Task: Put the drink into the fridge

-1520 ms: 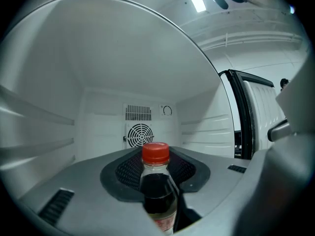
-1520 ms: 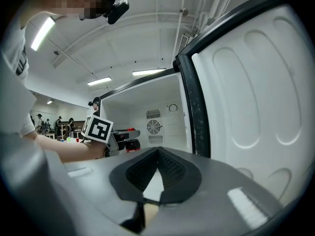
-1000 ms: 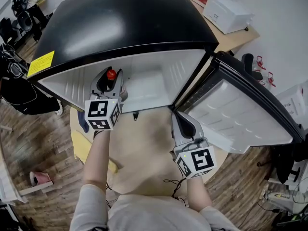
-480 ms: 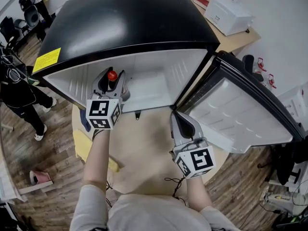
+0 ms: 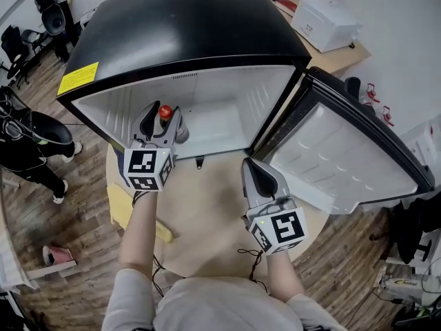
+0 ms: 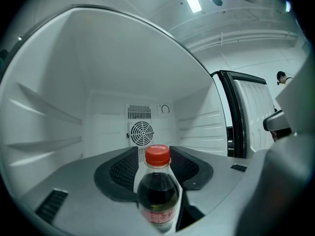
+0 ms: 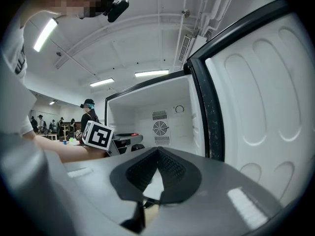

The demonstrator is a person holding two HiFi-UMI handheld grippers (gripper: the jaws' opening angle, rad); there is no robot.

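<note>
A dark cola bottle (image 6: 157, 193) with a red cap (image 5: 165, 111) stands upright on the floor of the open black fridge (image 5: 186, 33), near its front left. My left gripper (image 5: 162, 121) reaches into the fridge with the bottle between its jaws. The jaws are opening, and a thin gap shows on each side of the bottle in the left gripper view. My right gripper (image 5: 255, 176) hangs outside the fridge over the round wooden table (image 5: 207, 219), jaws shut on nothing. The right gripper view shows its closed tips (image 7: 158, 151) and the left gripper's marker cube (image 7: 98, 135).
The fridge door (image 5: 344, 157) stands swung open to the right, close beside my right gripper. The fridge's inside is bare white with a fan grille (image 6: 141, 132) at the back. A yellow object (image 5: 120, 209) lies at the table's left. A person (image 5: 27, 147) stands at left; a white box (image 5: 324, 19) sits behind.
My left gripper's jaws have spread apart around the bottle, which stays standing in the fridge. The right gripper has hardly moved. The person at the left has shifted.
</note>
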